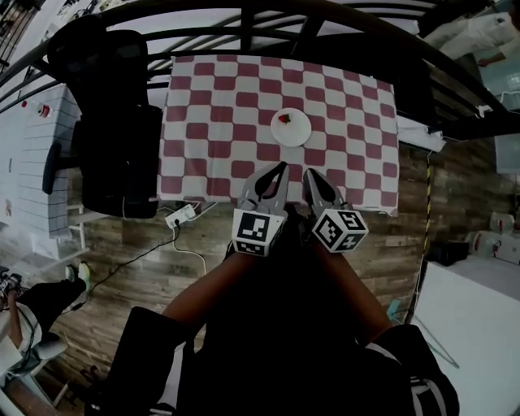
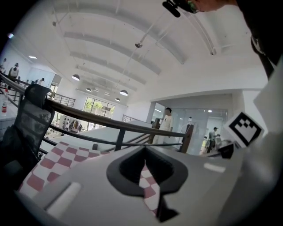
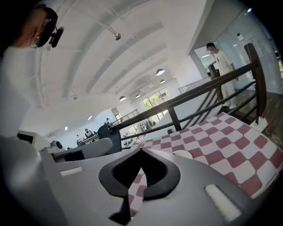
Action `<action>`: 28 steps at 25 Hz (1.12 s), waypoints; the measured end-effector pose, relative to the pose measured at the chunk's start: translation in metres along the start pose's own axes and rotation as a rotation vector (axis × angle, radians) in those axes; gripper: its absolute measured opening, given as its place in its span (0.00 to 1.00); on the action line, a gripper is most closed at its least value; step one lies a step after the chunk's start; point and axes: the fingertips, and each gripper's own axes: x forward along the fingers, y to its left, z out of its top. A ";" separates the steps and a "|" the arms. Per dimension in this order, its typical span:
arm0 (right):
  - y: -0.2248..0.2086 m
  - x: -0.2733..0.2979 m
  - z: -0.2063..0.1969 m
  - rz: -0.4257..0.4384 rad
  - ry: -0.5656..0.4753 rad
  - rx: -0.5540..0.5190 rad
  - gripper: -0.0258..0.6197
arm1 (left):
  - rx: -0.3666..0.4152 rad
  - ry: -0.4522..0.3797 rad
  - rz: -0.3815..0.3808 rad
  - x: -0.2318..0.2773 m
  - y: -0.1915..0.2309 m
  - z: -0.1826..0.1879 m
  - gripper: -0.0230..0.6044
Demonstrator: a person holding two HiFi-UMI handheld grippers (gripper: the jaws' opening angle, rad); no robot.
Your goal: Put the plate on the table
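Note:
A white plate (image 1: 291,127) with a small red item on it rests on the table (image 1: 211,114), which wears a red-and-white checked cloth. In the right gripper view the plate (image 3: 182,154) peeks out just past the jaws. My left gripper (image 1: 281,166) and right gripper (image 1: 309,173) hover side by side over the table's near edge, a short way short of the plate. Both are shut with nothing between the jaws. The left gripper (image 2: 144,148) and the right gripper (image 3: 141,150) each point across the cloth.
A black office chair (image 1: 114,122) stands against the table's left side. A dark railing (image 1: 244,16) runs behind the table. A power strip (image 1: 180,216) with cables lies on the wooden floor below the near left corner. A white surface (image 1: 479,325) sits at lower right.

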 end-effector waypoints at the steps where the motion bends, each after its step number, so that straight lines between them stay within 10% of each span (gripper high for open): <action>1: 0.006 -0.004 0.001 0.002 -0.003 -0.024 0.04 | 0.001 -0.003 -0.002 -0.003 -0.003 0.001 0.05; 14: 0.059 -0.064 0.026 0.059 -0.107 -0.323 0.04 | 0.102 -0.137 0.143 -0.054 -0.039 0.039 0.05; 28: 0.024 -0.172 0.015 0.017 -0.172 -0.362 0.04 | 0.141 -0.117 0.141 -0.083 -0.151 0.003 0.05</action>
